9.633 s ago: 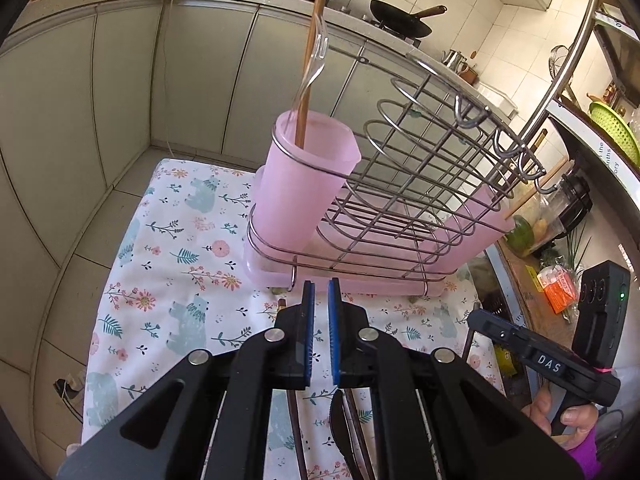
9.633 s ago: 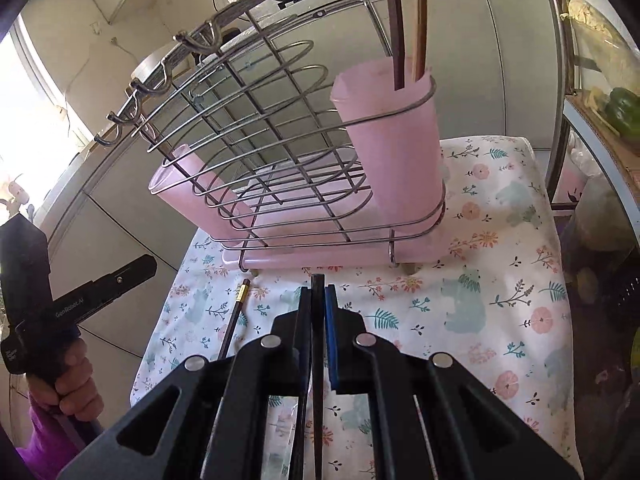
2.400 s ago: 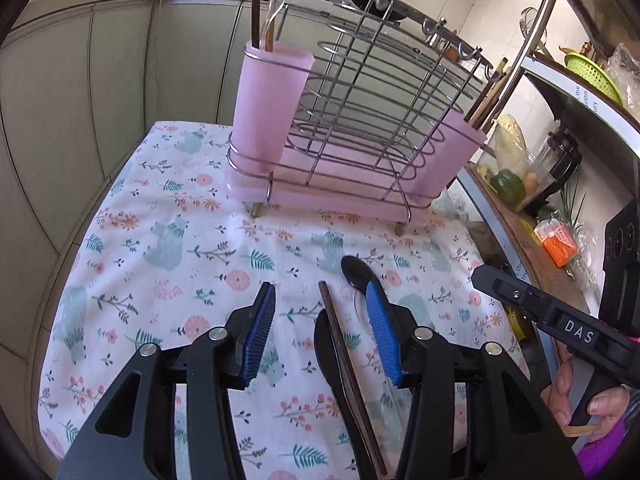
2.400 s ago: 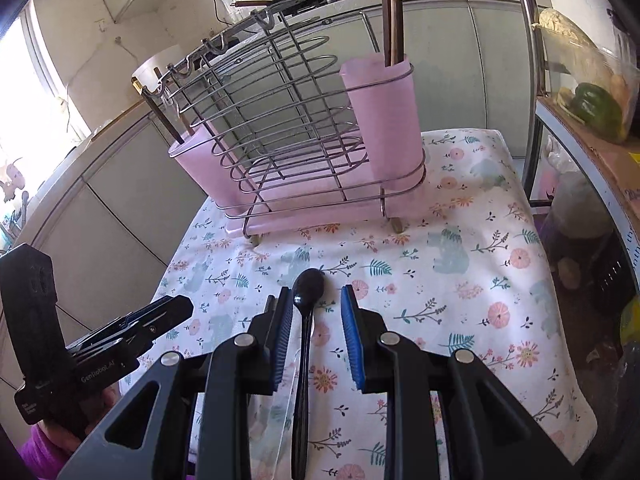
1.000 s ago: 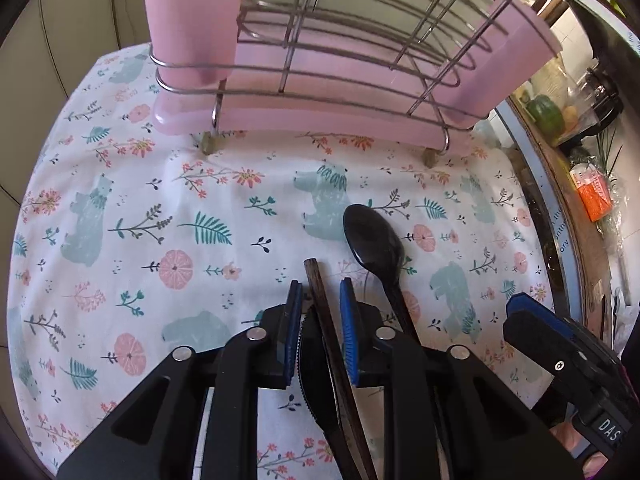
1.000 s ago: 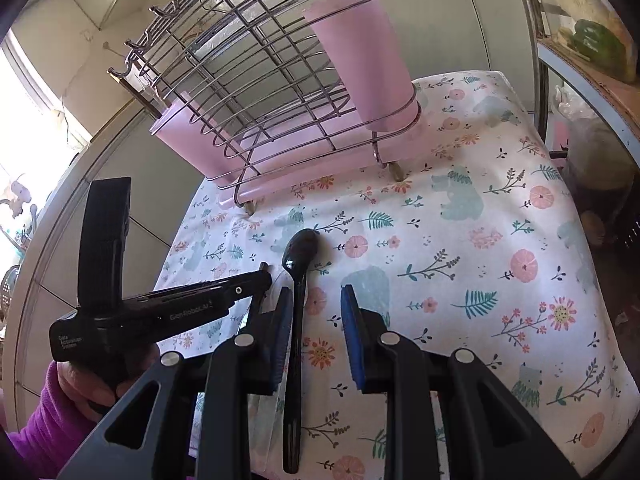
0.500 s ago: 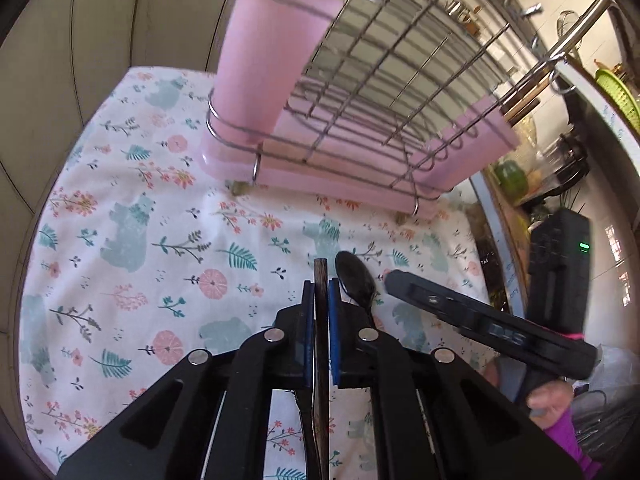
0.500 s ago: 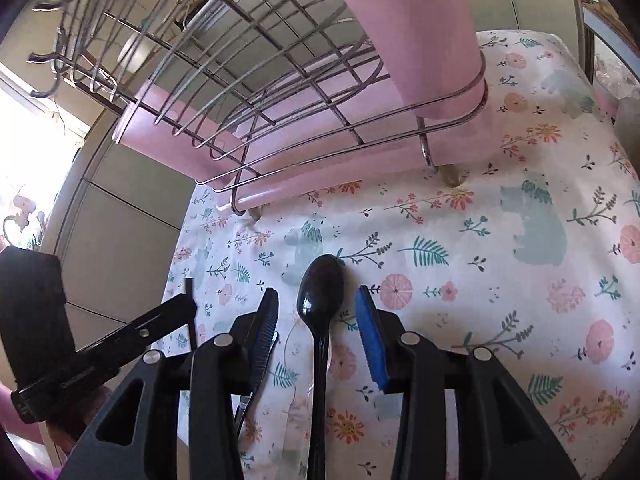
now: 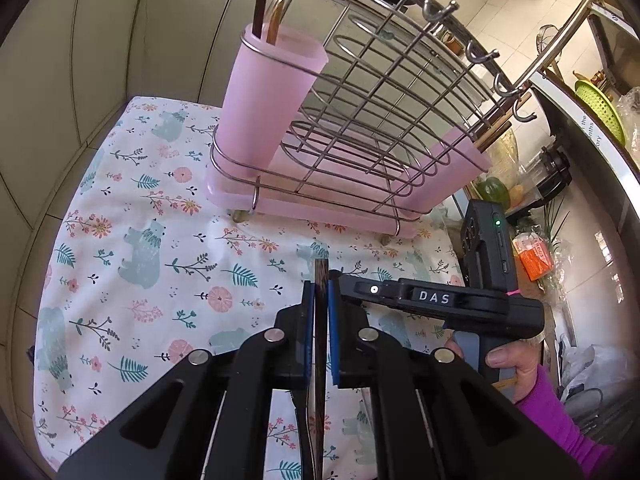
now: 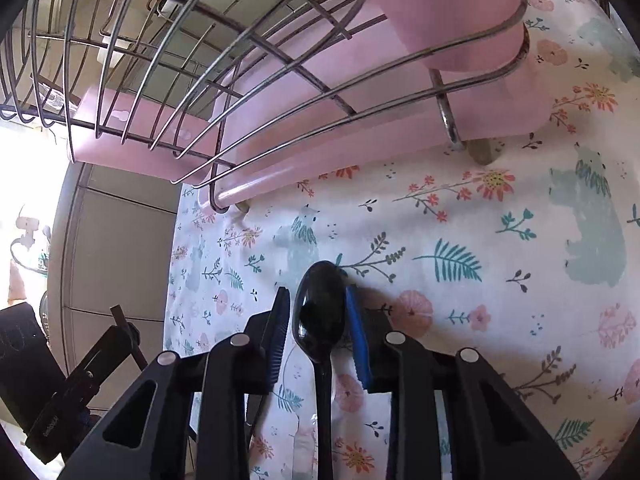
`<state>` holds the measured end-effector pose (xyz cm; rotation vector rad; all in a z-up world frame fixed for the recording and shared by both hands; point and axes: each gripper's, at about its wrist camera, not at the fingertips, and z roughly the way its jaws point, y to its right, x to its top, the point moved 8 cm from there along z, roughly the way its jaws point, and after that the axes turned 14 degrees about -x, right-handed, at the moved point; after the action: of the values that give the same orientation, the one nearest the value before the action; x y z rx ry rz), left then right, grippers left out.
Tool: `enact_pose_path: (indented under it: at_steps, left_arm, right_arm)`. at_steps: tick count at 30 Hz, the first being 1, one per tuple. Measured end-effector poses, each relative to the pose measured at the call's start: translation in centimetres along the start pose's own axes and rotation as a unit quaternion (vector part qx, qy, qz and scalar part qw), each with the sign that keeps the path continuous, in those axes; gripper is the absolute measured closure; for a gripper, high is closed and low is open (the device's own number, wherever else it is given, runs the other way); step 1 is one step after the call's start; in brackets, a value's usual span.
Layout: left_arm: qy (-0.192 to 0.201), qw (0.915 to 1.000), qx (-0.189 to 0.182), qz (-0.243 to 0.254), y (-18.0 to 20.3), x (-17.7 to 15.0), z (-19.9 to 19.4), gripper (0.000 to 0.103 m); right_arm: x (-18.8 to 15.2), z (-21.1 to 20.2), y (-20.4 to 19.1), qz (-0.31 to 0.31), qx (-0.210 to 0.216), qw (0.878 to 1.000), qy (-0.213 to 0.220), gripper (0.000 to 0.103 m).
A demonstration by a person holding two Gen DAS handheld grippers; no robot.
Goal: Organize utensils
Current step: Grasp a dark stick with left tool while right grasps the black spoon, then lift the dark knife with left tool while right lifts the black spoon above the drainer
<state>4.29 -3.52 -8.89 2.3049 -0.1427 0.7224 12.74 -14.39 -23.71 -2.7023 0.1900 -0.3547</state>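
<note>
Grey-green cabinet doors (image 9: 100, 52) are lining the wall behind the surface, which is wearing a floral cloth (image 9: 132, 248). White tiles (image 9: 516, 12) are catching daylight, and sun is glaring in at a window (image 10: 24, 184).

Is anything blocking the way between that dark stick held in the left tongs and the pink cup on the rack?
Nothing visible does. The left tongs grip the dark chopstick, and only bare flowered cloth lies between it and the pink cup. The cup's mouth already holds a few utensils, but room remains beside them.
</note>
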Motion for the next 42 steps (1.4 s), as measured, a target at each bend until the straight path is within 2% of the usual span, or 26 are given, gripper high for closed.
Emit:
enact_pose_path:
  at_steps: [4,8,14,16,19,22,25,27,29,38,42]
  left_arm:
    - [0.008,1.0,-0.003,0.0,0.0,-0.1,-0.4,0.097]
    - [0.019,0.9998,-0.006,0.002,0.2,0.0,-1.2,0.097]
    - [0.045,0.9989,-0.013,0.007,1.2,0.4,-2.6,0.097]
    - [0.052,0.9985,-0.017,0.009,1.6,0.5,-3.0,0.097]
    - [0.059,0.9979,-0.021,0.017,2.3,0.5,-3.2,0.097]
    - [0.061,0.9976,-0.011,0.029,2.7,0.4,-3.1,0.097]
    - [0.062,0.9972,-0.004,0.041,3.2,0.2,-2.9,0.097]
    - [0.063,0.9969,-0.001,0.047,3.4,0.1,-2.7,0.097]
    - [0.062,0.9968,0.0,0.051,3.7,0.1,-2.6,0.097]
    - [0.062,0.9962,-0.001,0.062,4.6,-0.2,-2.4,0.097]
    - [0.062,0.9962,-0.005,0.061,4.8,-0.3,-2.5,0.097]
  right_arm:
    - [-0.2,0.0,-0.1,0.013,0.022,1.0,0.004,0.091]
    - [-0.3,-1.9,-0.2,0.018,0.05,0.998,0.031,0.101]
    - [-0.7,-5.8,-0.2,0.012,0.079,0.993,0.093,0.101]
    - [-0.7,-7.5,0.0,0.01,0.085,0.988,0.125,0.101]
    - [-0.5,-10.2,0.0,0.008,0.098,0.978,0.186,0.101]
    - [-0.4,-13.1,0.2,0.005,0.113,0.96,0.255,0.101]
    - [-0.7,-15.9,0.8,-0.006,0.11,0.937,0.332,0.101]
    - [-1.0,-17.1,1.4,-0.009,0.107,0.927,0.36,0.101]
    - [-1.5,-17.2,1.8,-0.01,0.111,0.922,0.37,0.101]
    - [-4.8,-17.3,3.3,-0.013,0.109,0.921,0.373,0.101]
    - [-4.9,-18.8,3.2,-0.016,0.11,0.912,0.394,0.101]
